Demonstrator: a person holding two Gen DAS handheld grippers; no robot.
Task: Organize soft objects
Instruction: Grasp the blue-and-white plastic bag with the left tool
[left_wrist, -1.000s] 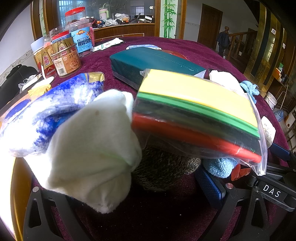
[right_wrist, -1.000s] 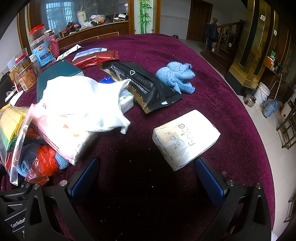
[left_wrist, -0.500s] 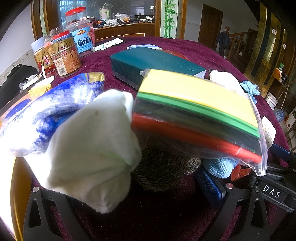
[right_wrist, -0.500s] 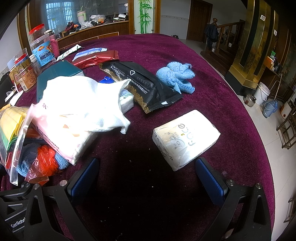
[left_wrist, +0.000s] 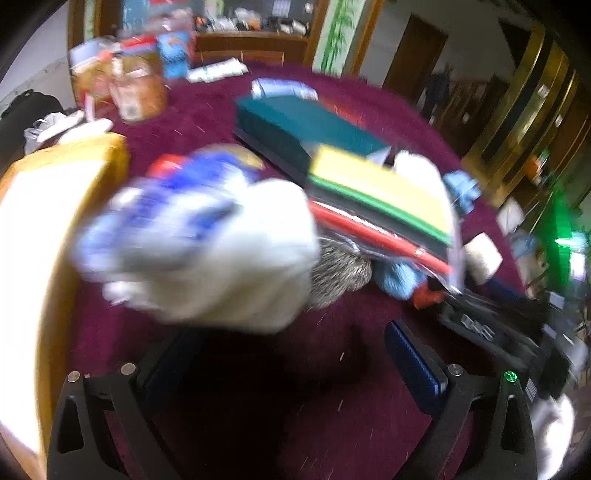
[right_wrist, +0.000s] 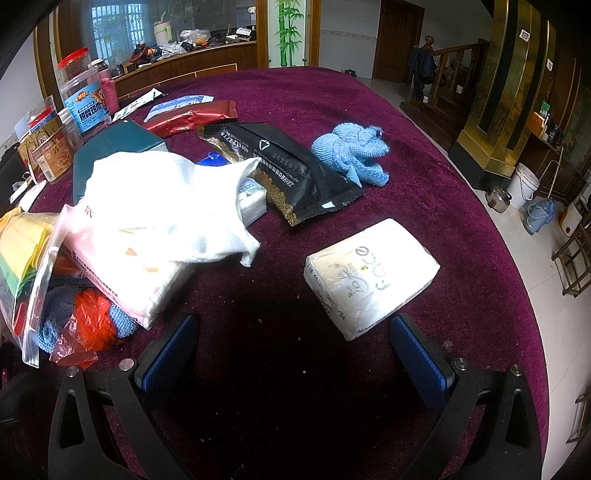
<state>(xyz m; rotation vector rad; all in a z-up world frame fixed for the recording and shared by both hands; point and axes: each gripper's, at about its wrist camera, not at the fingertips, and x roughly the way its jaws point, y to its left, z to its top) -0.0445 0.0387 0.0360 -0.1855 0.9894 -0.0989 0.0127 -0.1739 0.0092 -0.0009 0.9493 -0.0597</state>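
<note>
The left wrist view is motion-blurred. My left gripper (left_wrist: 288, 365) is open, just short of a white cloth (left_wrist: 229, 266) that lies against a blue-and-white bag (left_wrist: 177, 199). To their right, a zip bag of coloured foam sheets (left_wrist: 380, 199) rests on a grey knitted item (left_wrist: 340, 273) and a light blue knit (left_wrist: 397, 277). My right gripper (right_wrist: 295, 358) is open over bare cloth, with a white tissue pack (right_wrist: 369, 273) just ahead of its right finger. A white towel (right_wrist: 166, 206) covers a pink tissue pack (right_wrist: 140, 280). A blue knitted item (right_wrist: 351, 151) lies farther off.
A black packet (right_wrist: 288, 166), red packet (right_wrist: 188, 120) and teal box (right_wrist: 114, 147) lie mid-table on the maroon cloth (right_wrist: 424, 184). Snack jars (right_wrist: 85, 99) stand at the far left. A red plastic bag (right_wrist: 88, 314) sits by the pile. The table edge curves on the right.
The left gripper has pulled back and up from the pile; the white cloth now sits farther ahead of its fingers. The right gripper and its surroundings are unchanged.
</note>
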